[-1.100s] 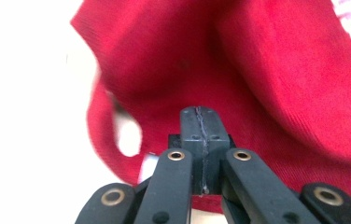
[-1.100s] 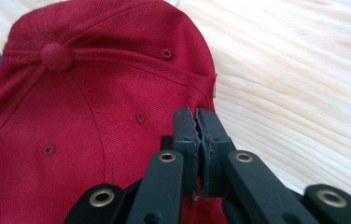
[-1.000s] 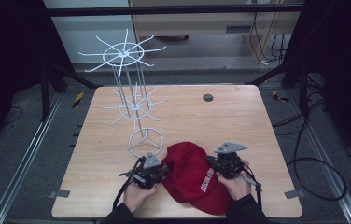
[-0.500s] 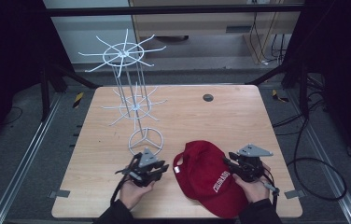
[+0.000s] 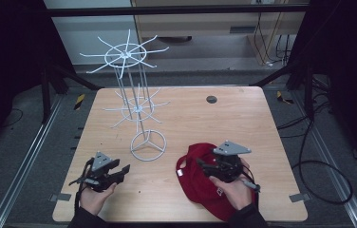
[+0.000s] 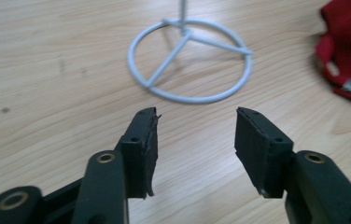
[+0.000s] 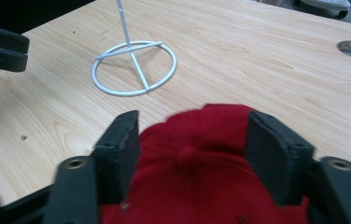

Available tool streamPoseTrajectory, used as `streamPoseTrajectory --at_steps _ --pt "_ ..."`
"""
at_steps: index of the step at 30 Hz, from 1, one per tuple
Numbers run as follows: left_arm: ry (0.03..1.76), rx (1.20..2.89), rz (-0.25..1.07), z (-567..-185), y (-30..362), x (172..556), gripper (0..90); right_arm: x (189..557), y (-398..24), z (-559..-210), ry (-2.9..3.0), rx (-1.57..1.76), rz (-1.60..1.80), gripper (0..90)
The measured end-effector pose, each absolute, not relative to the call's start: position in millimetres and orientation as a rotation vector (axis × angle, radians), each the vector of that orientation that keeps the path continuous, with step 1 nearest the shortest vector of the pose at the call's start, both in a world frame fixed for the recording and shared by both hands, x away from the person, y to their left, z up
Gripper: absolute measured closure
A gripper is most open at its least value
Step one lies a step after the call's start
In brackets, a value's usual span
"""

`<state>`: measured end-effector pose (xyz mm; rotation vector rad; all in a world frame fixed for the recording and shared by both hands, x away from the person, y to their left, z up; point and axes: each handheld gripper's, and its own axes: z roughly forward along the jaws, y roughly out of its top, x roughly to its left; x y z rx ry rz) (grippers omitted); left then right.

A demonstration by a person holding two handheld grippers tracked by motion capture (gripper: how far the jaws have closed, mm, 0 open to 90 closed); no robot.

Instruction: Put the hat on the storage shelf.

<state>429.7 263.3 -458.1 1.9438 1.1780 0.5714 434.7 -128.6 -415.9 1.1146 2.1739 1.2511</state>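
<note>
item: red fabric baseball cap (image 5: 205, 183) with white lettering on the brim. location: near edge of the pale wood-grain table (image 5: 243, 123), right of centre, lying crown-up, its back strap toward the stand. not held.

item: white wire display stand (image 5: 138, 107), two tiers of radiating hook arms on a thin upright pole, ring base with three spokes (image 6: 190, 60). location: left of table centre, base near the cap but apart from it.

item: left gripper (image 5: 119, 172), black, two-jaw. state: jaws have just been opening and stand spread, bare table between the pads. pose: held low over the near left part of the table in an upturned hand, roughly level, aimed toward the ring base and the cap beyond it; well apart from the cap.

item: right gripper (image 5: 204, 166), black, two-jaw, grey three-cornered plate on top. state: jaws have just been opening and stand spread; in the right gripper view the cap's crown (image 7: 197, 154) lies below and between them, pads clear of the cloth. pose: hand over the cap's brim end, gripper pointing toward the stand, raised a little above the crown.

item: round cable hole (image 5: 211, 99) in the table, far side. no bearing on the work.

handling note, by judgement: the cap appears set down and let go, so the step in hand is a fresh grip before hanging it on a hook arm. best to pinch a firm edge, the brim or the strap band, not the soft crown, which would crumple and slip. bring the left gripper in to take the opposite edge so the cap stays open. lift clear of the ring base so the light stand is not nudged.
</note>
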Motion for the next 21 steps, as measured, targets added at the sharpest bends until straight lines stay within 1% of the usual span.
streamPoseTrajectory --at_steps 2,5,8,9,12,14,15,16,17,18,20,21 --pt "1.212 1.931 0.592 -460 271 431 46.0 437 -119 -419 2.175 1.124 1.234 31.4" --pt "1.251 1.907 0.598 -462 279 432 44.9 440 -105 -425 2.166 1.128 1.174 24.2" --pt "1.276 1.892 0.592 -465 285 432 44.6 443 -95 -433 2.157 1.151 1.108 19.7" --pt "1.281 1.892 0.591 -465 286 433 44.7 444 -92 -437 2.156 1.164 1.079 18.8" --pt "1.283 1.891 0.588 -465 288 433 44.8 448 -87 -446 2.169 1.194 1.001 21.3" --pt "1.283 1.893 0.584 -466 288 433 45.1 451 -90 -451 2.166 1.221 0.987 27.2" --pt "1.283 1.892 0.583 -466 287 433 45.3 452 -92 -453 2.171 1.238 0.987 35.1" --pt "1.282 1.894 0.586 -467 287 434 45.5 452 -94 -454 2.186 1.250 0.977 46.4" --pt "1.284 1.894 0.581 -467 287 434 45.7 453 -96 -455 2.198 1.273 0.985 52.9" --pt "1.281 1.898 0.580 -468 286 434 45.9 453 -98 -456 2.206 1.299 0.986 62.6" --pt "1.278 1.900 0.579 -468 286 433 46.3 454 -103 -456 2.221 1.307 0.969 70.6" --pt "1.279 1.897 0.577 -467 286 433 46.4 455 -105 -456 2.223 1.313 0.972 72.9"
